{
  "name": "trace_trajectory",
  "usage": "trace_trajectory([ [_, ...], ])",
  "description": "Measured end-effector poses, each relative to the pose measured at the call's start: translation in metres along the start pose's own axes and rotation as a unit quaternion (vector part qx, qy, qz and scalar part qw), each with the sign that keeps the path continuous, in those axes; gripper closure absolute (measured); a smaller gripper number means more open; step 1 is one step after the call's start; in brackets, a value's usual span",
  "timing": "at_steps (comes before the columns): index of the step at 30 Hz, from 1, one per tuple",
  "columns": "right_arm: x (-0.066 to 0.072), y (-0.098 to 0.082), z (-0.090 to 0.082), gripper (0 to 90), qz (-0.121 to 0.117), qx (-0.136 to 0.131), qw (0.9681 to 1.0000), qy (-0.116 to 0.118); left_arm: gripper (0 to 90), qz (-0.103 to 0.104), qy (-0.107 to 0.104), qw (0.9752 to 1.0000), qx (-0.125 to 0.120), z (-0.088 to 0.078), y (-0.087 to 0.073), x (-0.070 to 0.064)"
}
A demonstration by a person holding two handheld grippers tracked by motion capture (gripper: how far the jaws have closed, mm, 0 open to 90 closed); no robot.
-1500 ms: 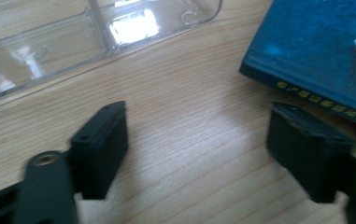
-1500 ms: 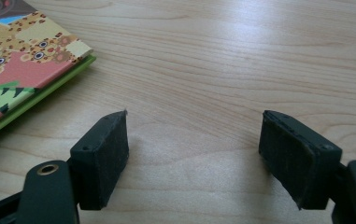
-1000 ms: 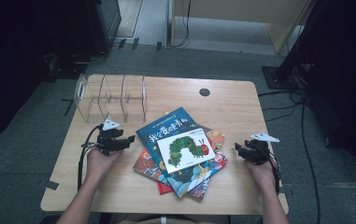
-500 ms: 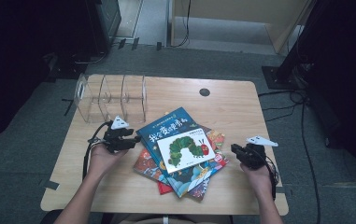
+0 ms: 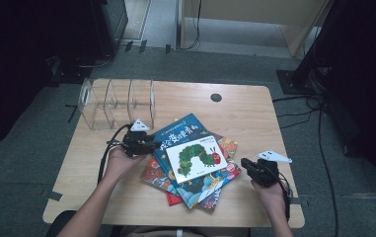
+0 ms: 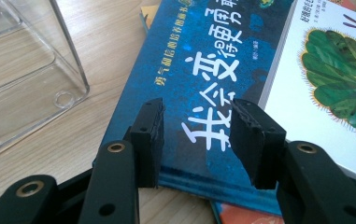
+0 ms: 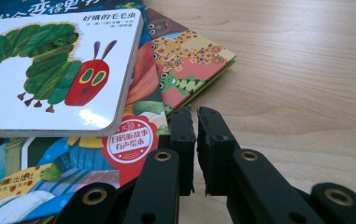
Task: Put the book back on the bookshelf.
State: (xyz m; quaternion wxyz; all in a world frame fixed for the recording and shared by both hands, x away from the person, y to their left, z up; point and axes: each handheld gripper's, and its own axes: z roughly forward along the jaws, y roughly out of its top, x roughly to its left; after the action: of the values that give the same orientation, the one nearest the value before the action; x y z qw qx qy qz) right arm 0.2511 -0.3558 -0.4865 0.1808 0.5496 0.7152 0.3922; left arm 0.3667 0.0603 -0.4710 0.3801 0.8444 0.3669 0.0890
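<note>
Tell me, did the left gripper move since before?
Yes. The left gripper has slid right, away from the table's left edge, up to the blue book near the clear rack. Its jaws have just been closing, and hover apart above the book's cover.

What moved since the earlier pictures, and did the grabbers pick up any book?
Both grippers slid in toward the pile. The left gripper now hovers over the dark blue picture book; its jaws have just been closing, gripping nothing. The right gripper neared the pile's edge; its jaws closed almost together, empty. The white caterpillar book and clear plastic rack stayed put.
</note>
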Motion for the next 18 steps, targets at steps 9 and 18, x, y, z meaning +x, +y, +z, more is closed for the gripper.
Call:
trace_trajectory([
  [9,0.009,0.003,0.008,84.6,-0.013,0.006,0.9998,0.012,42.7,-0.006,0.003,0.9999,0.013,-0.001,-0.003,0.003],
  [18,0.023,0.010,0.026,83.7,-0.038,0.027,0.9983,0.036,41.0,-0.016,0.000,0.9998,0.009,-0.009,-0.014,0.004],
])
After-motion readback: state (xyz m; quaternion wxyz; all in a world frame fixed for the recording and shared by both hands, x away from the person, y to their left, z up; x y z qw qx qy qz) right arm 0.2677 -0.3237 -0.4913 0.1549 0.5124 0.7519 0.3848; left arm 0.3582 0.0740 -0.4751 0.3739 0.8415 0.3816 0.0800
